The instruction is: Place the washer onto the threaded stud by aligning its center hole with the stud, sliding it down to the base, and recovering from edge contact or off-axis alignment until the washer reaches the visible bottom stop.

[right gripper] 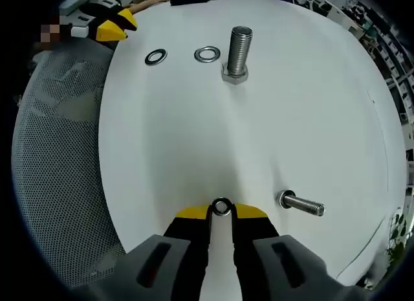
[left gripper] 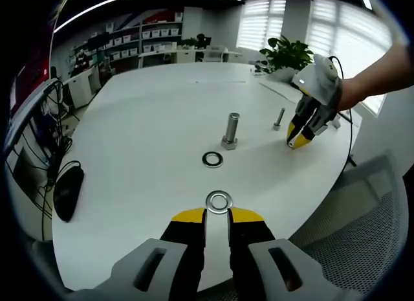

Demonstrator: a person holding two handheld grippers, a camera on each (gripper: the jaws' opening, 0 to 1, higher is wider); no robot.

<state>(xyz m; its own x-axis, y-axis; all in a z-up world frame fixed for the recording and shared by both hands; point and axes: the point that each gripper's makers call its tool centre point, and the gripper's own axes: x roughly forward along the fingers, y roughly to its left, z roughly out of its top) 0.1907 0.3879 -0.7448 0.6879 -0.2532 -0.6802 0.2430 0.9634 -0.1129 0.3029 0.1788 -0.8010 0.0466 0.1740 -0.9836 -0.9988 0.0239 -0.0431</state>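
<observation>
A large threaded stud (left gripper: 231, 131) (right gripper: 237, 55) stands upright on its hex head mid-table. One washer (left gripper: 212, 160) (right gripper: 207, 54) lies flat beside it. A second washer (left gripper: 218, 201) (right gripper: 155, 56) lies on the table just beyond my left gripper (left gripper: 218, 215) (right gripper: 116, 24). That gripper hovers above the washer with a narrow gap between its jaws, and nothing is held. My right gripper (right gripper: 222, 211) (left gripper: 299, 140) points down at the table by a small upright bolt (left gripper: 279, 118) (right gripper: 301, 205). Its tips pinch a small washer (right gripper: 222, 207).
The white round table (left gripper: 149, 120) (right gripper: 310, 120) has a black mouse (left gripper: 68, 192) near its left edge. A mesh chair (left gripper: 362, 230) (right gripper: 58, 152) stands at the near edge. A potted plant (left gripper: 288, 55) and shelves are at the back.
</observation>
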